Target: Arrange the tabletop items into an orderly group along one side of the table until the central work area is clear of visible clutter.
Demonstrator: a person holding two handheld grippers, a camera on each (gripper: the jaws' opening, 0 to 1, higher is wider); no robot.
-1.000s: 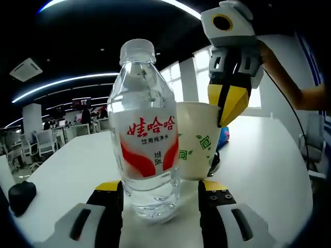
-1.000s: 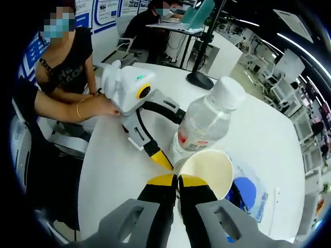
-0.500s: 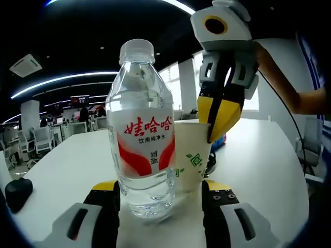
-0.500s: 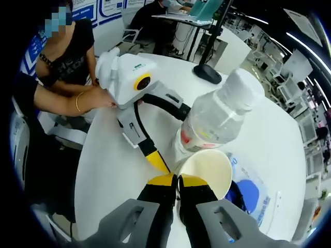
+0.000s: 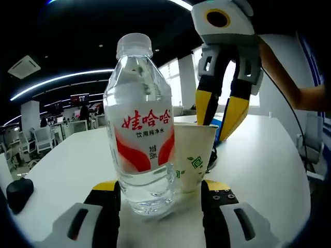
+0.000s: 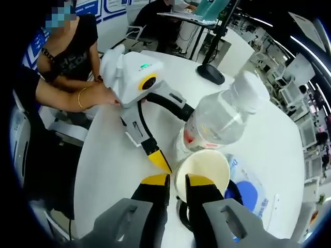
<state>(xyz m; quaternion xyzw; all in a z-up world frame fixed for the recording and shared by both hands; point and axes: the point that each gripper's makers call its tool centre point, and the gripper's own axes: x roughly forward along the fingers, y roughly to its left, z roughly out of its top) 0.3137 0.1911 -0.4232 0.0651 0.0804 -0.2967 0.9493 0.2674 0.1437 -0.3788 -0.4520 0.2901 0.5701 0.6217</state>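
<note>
Hiding part of the paper cup (image 5: 194,157): the water bottle (image 5: 139,129).

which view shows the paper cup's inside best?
Right gripper view: it looks down into the paper cup, showing the open mouth and pale interior. Left gripper view shows the cup side-on beside the water bottle, with only its printed wall and rim.

A clear, glossy plastic bottle (image 5: 139,129) with a printed film label is seen beside a matt paper cup (image 5: 194,157). The table (image 5: 258,160) is finished in smooth, matt white, and hard plastic forms the yellow jaw tips.
</note>
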